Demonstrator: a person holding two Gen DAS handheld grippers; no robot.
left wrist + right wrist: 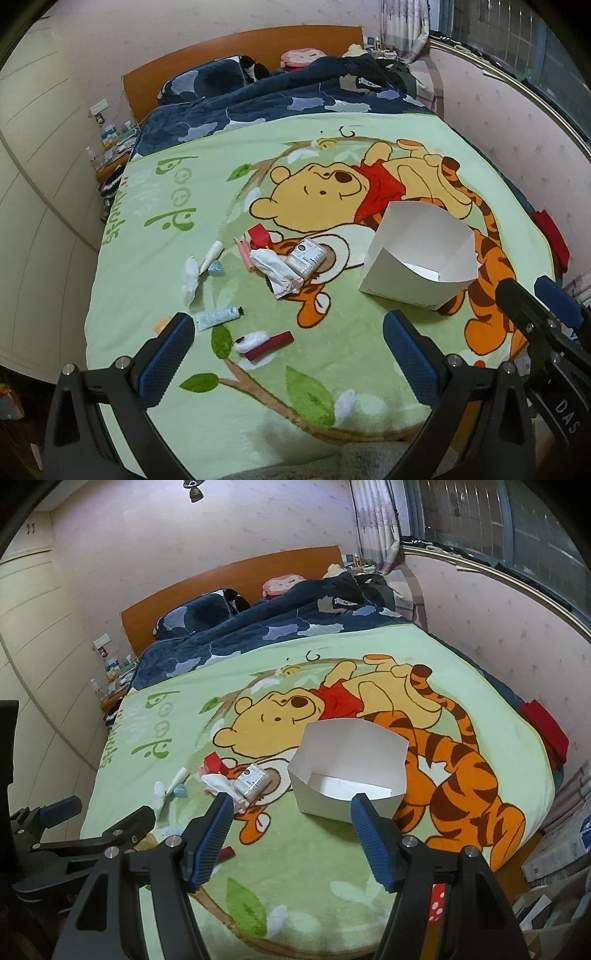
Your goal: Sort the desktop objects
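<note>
Small items lie scattered on a green cartoon blanket [258,424]: a dark red tube [271,344] with a white wad, a white tube with a black cap [218,316], a white jar [306,257], a crumpled white packet [275,269], a red box [258,235], a pink stick [245,254] and a cream tube [212,256]. An open white paper box [419,258] stands to their right, also in the right wrist view [351,771]. My left gripper [288,328] is open and empty above the blanket's near part. My right gripper [291,812] is open and empty, before the box.
A dark blue quilt [258,107] and pillows lie at the bed's far end by an orange headboard [240,55]. A cluttered bedside table [110,147] stands at the left. Red cloth [546,727] hangs off the bed's right edge. Boxes [554,849] are stacked on the floor at the right.
</note>
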